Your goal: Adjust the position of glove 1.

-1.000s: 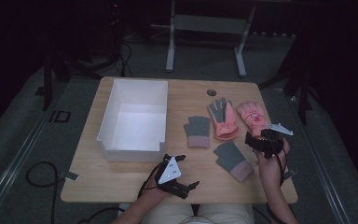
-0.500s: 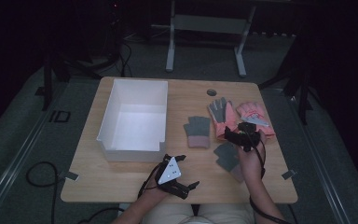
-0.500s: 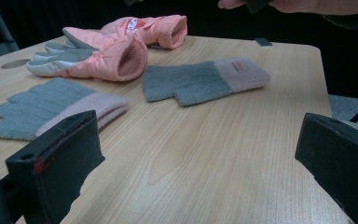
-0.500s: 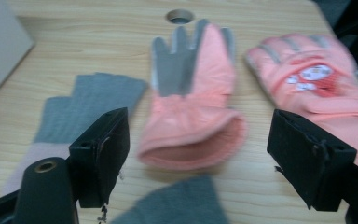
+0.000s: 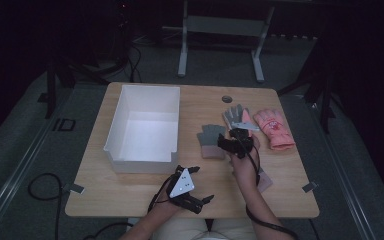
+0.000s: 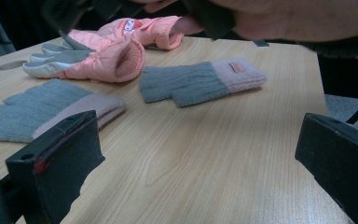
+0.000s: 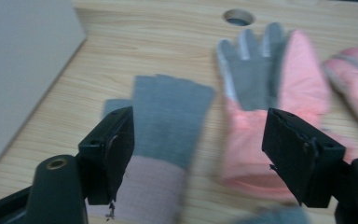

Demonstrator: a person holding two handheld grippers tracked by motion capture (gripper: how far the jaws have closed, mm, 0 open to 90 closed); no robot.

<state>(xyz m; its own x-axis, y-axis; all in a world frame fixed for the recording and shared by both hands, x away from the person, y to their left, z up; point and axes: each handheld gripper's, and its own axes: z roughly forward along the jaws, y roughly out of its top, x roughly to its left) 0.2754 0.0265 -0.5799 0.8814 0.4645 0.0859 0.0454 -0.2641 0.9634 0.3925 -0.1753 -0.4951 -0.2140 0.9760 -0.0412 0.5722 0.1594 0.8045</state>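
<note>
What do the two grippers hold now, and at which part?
Nothing. The right gripper hovers open over the grey glove; the left gripper is open too.

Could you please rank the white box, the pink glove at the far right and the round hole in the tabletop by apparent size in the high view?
1. White box, largest by far.
2. Pink glove.
3. Round hole, smallest.

Left tool (image 5: 196,196): black body, grey three-cornered plate with small holes on top, black cable trailing. Right tool (image 5: 228,144): black, same grey plate, black cable along the bare forearm. Jaws: blocky black pads; left one bears a red mark.
</note>
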